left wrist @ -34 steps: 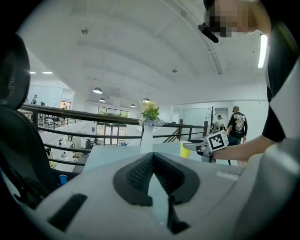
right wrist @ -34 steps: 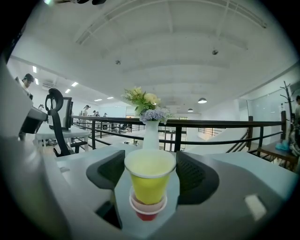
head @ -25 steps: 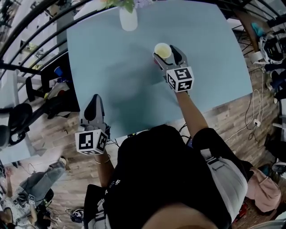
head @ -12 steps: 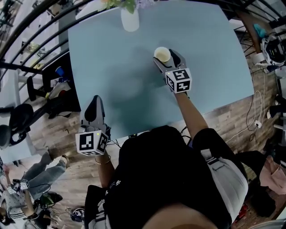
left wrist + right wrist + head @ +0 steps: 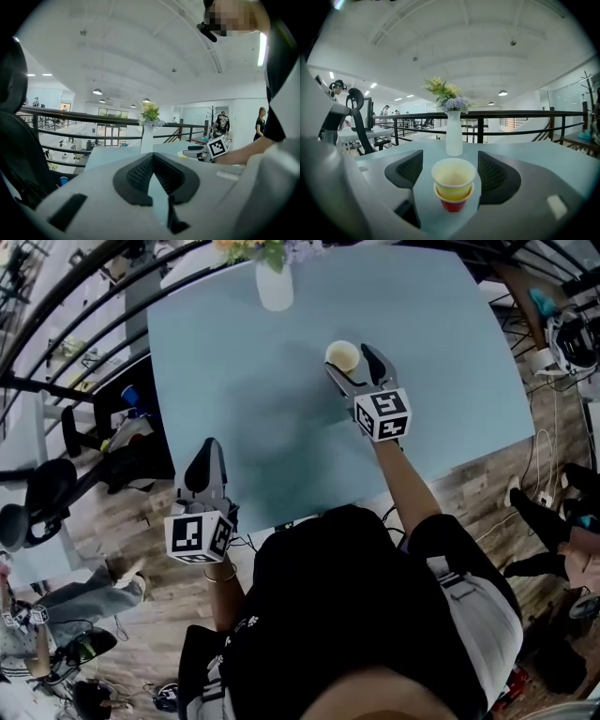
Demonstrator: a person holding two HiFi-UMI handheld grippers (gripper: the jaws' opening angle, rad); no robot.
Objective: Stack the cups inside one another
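A yellow cup [image 5: 453, 174] sits nested in a red cup [image 5: 453, 204], and the stack [image 5: 342, 355] stands upright on the pale blue table [image 5: 262, 399]. My right gripper [image 5: 352, 366] is open around the stack; its jaws have just been opening. In the right gripper view the stack stands between the black pads [image 5: 411, 169] with a gap on each side. My left gripper [image 5: 204, 471] hovers at the table's near left edge, shut and empty, with its tips meeting [image 5: 153, 157].
A white vase [image 5: 275, 285] with flowers stands at the table's far edge, straight behind the stack [image 5: 453, 133]. A black railing runs beyond the table. Chairs and cables lie on the wooden floor around it.
The right gripper's jaws have spread a little and the gripper has drawn slightly back from the cup stack, which stays in place. The left gripper has not moved.
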